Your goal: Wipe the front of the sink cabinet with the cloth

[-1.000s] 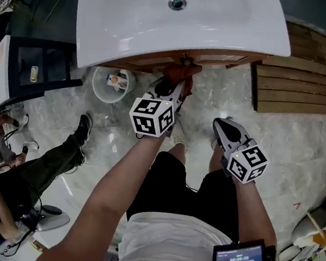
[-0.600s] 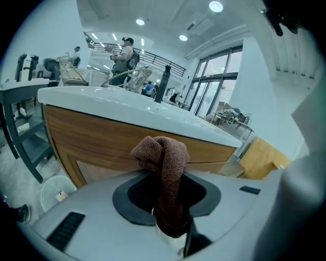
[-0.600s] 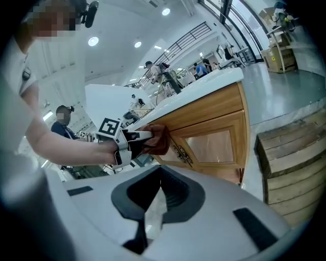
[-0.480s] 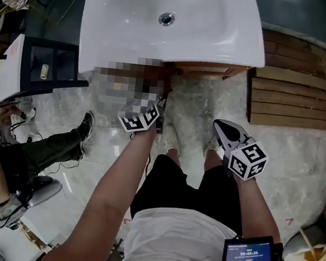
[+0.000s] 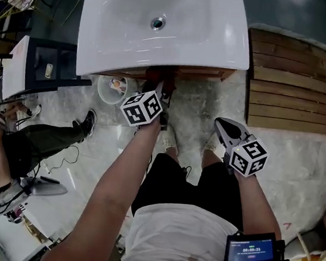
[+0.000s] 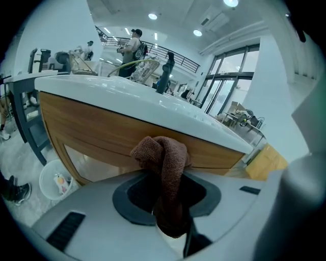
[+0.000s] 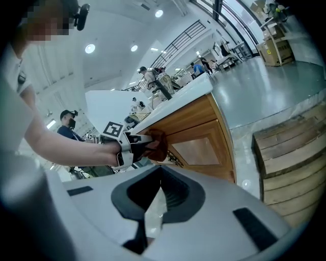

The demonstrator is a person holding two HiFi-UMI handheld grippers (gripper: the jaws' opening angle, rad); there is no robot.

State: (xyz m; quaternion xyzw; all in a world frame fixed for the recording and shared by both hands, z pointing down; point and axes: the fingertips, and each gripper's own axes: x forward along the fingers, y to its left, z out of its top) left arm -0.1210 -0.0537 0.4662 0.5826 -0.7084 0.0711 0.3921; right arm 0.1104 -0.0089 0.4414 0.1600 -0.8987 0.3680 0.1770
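The right gripper (image 5: 223, 126) hangs beside the person's legs, its fingers clenched on nothing. Ahead, the left gripper (image 5: 162, 95) has its fingers grasping the brown cloth (image 6: 165, 158), which is bunched against the wooden cabinet front (image 6: 97, 127) just under the white sink (image 5: 162, 23).

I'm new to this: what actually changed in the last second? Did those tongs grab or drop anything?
The left tongs, shut on the brown cloth, slid slightly to the person's left along the wooden cabinet front. The head camera shifted too, so the move is hard to gauge. Nothing was grabbed or let go. The right tongs stayed low at the right, shut and empty.
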